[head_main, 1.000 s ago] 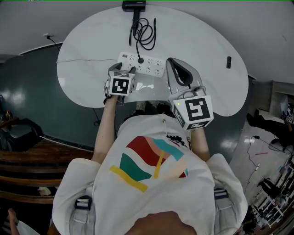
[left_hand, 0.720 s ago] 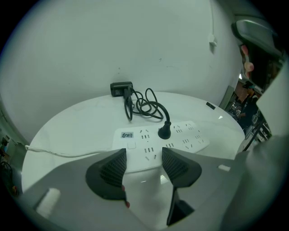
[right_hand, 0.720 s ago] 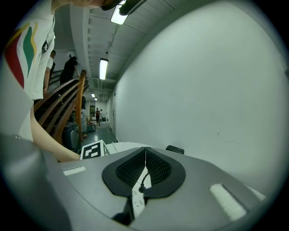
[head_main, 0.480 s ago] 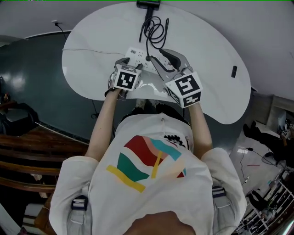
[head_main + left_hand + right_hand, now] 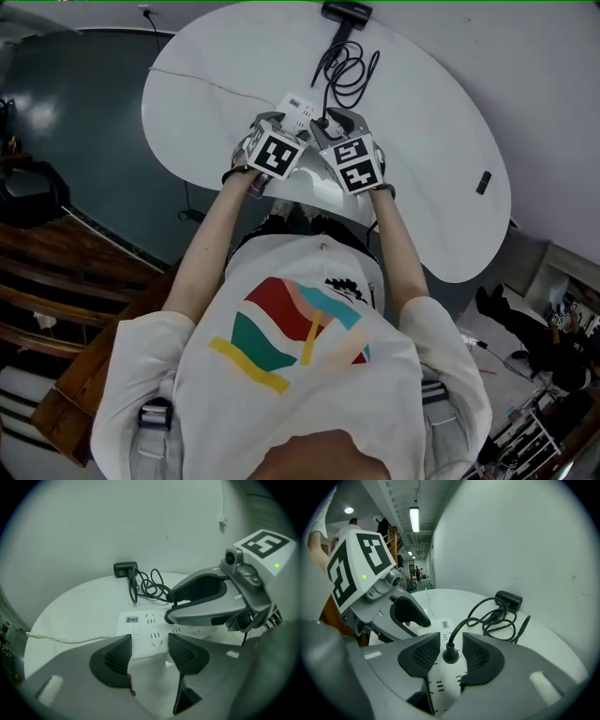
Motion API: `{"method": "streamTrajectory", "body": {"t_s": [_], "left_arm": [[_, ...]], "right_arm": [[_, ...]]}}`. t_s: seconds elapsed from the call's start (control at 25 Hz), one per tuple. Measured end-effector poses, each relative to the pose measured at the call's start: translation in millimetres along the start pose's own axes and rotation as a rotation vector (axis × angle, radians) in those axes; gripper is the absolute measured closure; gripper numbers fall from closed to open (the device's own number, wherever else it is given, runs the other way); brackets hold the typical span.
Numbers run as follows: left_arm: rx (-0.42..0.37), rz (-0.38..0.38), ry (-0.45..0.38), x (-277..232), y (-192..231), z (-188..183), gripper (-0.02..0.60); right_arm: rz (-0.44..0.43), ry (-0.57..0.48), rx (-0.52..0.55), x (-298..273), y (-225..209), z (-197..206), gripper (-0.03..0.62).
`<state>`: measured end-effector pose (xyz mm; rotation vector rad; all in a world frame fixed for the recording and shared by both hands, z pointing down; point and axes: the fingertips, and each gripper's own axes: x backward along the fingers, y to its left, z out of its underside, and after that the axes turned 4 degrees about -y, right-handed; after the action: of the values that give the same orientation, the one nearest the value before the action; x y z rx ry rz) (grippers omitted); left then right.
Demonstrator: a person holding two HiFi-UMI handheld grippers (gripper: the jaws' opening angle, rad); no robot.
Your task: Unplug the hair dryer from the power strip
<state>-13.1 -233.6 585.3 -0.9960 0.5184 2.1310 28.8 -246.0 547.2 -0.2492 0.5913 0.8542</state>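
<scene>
While the right gripper (image 5: 451,644) straddles the small round black plug (image 5: 450,656), its ribbed jaws are opening and stand clear of the plug on both sides. Seated in the long white plastic power strip (image 5: 443,686), the plug carries a thin black cord (image 5: 461,623) that coils away to the compact black hair dryer (image 5: 508,600) near the far rim of the white oval table (image 5: 422,141). Left gripper (image 5: 150,643): jaws wide apart, nothing gripped, poised at the strip's near end. Judgement: the plug is rigid, smooth and probably tight in its socket; grip its body, not the limp cord, and pull straight out. The light strip would likely lift unless pinned.
</scene>
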Motion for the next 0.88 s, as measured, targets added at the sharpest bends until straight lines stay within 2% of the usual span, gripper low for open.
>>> {"method": "streamTrajectory", "body": {"t_s": [0.2,0.4,0.64,0.88], "left_arm": [[0.003,-0.006,0.004,2,0,-2,0.336],[-0.008,-0.018,0.038,-2,6,2,0.336],[-0.007,-0.027,0.041,-2,8,1,0.336],[-0.005,-0.001,0.072,-1,1,3,0.336]], "right_arm": [[0.018,-0.030,-0.066,-7,-6,2,0.456],[-0.005,-0.013,-0.033,-13,1,7,0.505],[-0.005,-0.025,-0.024,-14,2,7,0.508],[0.018,-0.078,-0.038,-10,2,4,0.523]]}}
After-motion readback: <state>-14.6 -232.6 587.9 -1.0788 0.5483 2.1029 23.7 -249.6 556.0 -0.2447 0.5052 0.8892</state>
